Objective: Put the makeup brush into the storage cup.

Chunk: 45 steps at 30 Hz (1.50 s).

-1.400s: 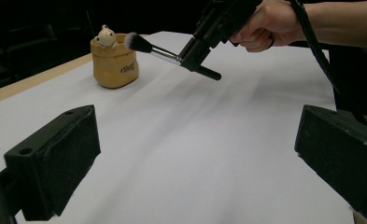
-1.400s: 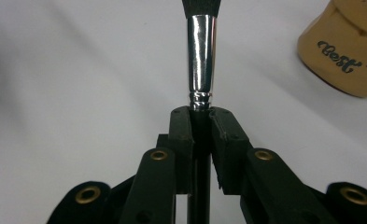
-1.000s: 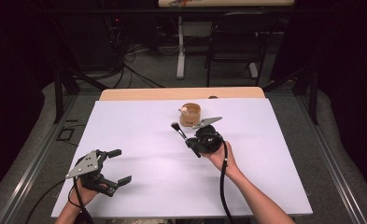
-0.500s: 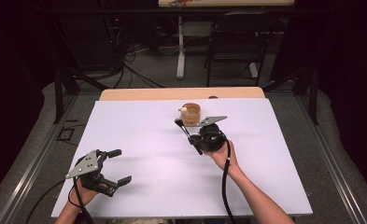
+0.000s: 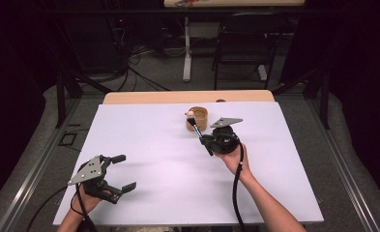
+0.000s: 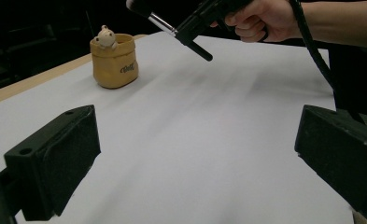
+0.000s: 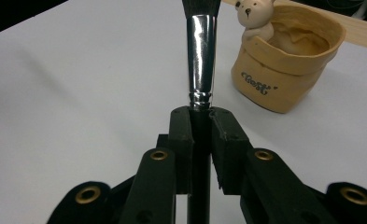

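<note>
A tan cup (image 5: 200,121) with a small bear figure (image 7: 252,17) on its rim stands at the far middle of the white table (image 5: 153,159). My right gripper (image 5: 205,140) is shut on the black handle of a brush (image 7: 202,56) with a silver ferrule. The bristle end points up toward the cup's left side, close to the bear. In the left gripper view the brush (image 6: 161,23) hangs in the air to the right of the cup (image 6: 115,63). My left gripper (image 5: 124,172) rests open at the near left, with nothing between its pads (image 6: 69,154).
A wooden strip (image 5: 178,96) runs along the table's far edge. Beyond it are a chair (image 5: 241,48), a desk leg and floor cables. The right gripper's cable (image 5: 237,183) trails along the forearm.
The right gripper has drifted a little to the right with the brush, and the bristle end now lies closer to the cup. The left gripper has not moved.
</note>
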Motion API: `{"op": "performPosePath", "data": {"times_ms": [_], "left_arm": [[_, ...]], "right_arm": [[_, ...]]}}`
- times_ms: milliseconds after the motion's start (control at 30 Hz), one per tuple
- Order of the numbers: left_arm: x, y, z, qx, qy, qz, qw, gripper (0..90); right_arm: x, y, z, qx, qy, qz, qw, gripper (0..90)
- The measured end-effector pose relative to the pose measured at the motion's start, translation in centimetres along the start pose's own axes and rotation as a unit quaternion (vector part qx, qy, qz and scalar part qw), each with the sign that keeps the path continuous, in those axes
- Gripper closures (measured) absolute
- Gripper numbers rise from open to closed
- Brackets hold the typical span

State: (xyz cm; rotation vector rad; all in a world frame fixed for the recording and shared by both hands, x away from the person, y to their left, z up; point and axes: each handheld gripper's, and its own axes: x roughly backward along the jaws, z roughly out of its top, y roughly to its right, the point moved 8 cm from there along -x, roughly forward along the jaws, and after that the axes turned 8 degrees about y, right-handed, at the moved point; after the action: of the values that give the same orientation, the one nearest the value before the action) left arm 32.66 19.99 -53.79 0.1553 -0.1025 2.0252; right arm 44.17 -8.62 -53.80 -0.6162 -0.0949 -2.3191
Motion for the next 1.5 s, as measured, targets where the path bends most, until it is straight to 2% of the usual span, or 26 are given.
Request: {"op": "performPosePath", "data": {"times_ms": [567,933,1500], "left_arm": [[0.0,0.0,-0.1,0.002,-0.003,0.0,1.0,0.2],[0.0,0.0,-0.1,0.002,-0.003,0.0,1.0,0.2],[-0.1,0.0,-0.1,0.002,-0.003,-0.001,1.0,0.2]], "right_arm": [[0.4,1.5,0.3,-0.009,0.025,-0.022,0.9994,78.8],[0.5,2.0,0.6,-0.011,0.041,-0.031,0.9986,78.8],[0.3,2.5,0.8,-0.013,0.05,-0.038,0.9979,78.8]]}}
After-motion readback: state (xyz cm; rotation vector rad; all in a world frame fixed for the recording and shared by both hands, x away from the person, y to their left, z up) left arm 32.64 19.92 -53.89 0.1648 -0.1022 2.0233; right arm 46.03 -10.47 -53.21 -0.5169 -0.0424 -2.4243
